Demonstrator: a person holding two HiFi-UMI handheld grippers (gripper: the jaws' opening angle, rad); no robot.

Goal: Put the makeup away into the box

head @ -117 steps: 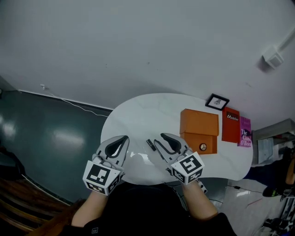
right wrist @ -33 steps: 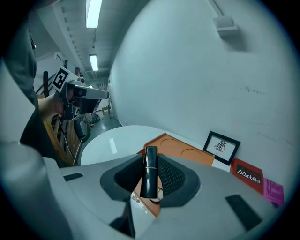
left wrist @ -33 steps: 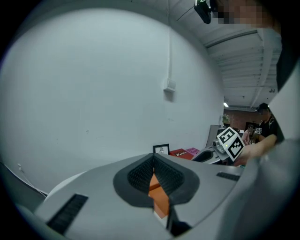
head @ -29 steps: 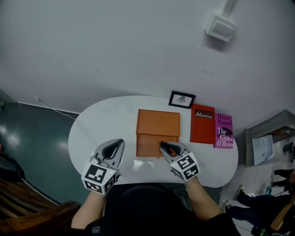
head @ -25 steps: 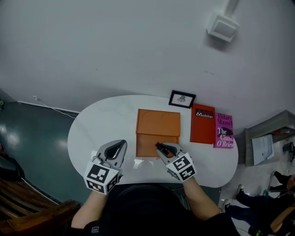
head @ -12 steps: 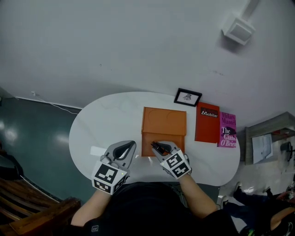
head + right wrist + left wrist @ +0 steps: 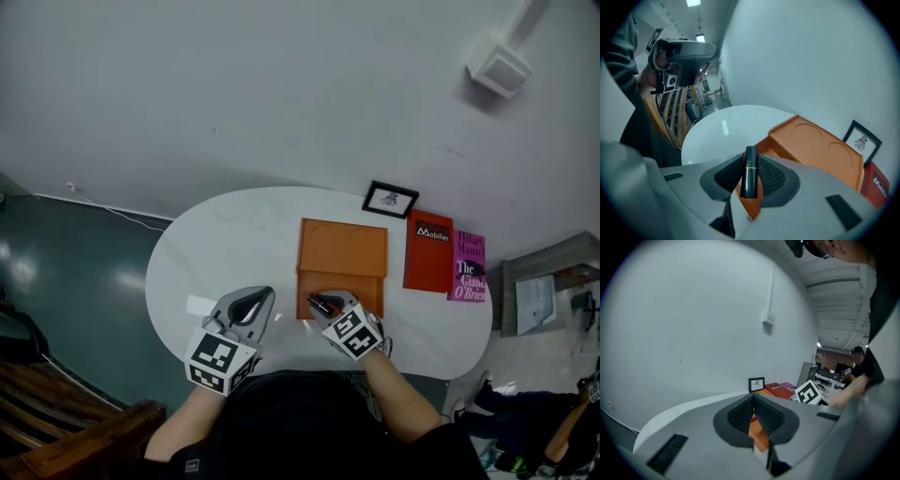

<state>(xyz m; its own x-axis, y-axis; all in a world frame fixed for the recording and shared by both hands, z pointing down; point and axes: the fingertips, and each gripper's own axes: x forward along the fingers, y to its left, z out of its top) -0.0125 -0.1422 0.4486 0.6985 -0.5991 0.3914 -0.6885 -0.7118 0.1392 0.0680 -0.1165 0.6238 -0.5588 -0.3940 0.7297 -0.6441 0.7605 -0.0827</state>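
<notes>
An orange box (image 7: 364, 292) stands open on the white table (image 7: 225, 242), its lid (image 7: 342, 246) lying flat behind it. My right gripper (image 7: 314, 300) is at the box's near left corner, shut on a black lipstick tube (image 7: 750, 171) with a thin gold band. The tube stands up between the pads, over the box's front wall (image 7: 761, 146). The lipstick (image 7: 318, 305) shows as a small dark stub in the head view. My left gripper (image 7: 265, 293) hovers just left of the box, jaws together and holding nothing. In the left gripper view, the left gripper (image 7: 753, 401) points at the box (image 7: 757, 433).
A small framed picture (image 7: 391, 199) leans at the table's far edge. A red book (image 7: 427, 251) and a pink book (image 7: 468, 266) lie to the right of the box. The table's near edge runs just under both grippers.
My right gripper has sunk and drifted left with the lipstick, from the box's front middle to its near left corner. The left gripper has edged closer to the box.
</notes>
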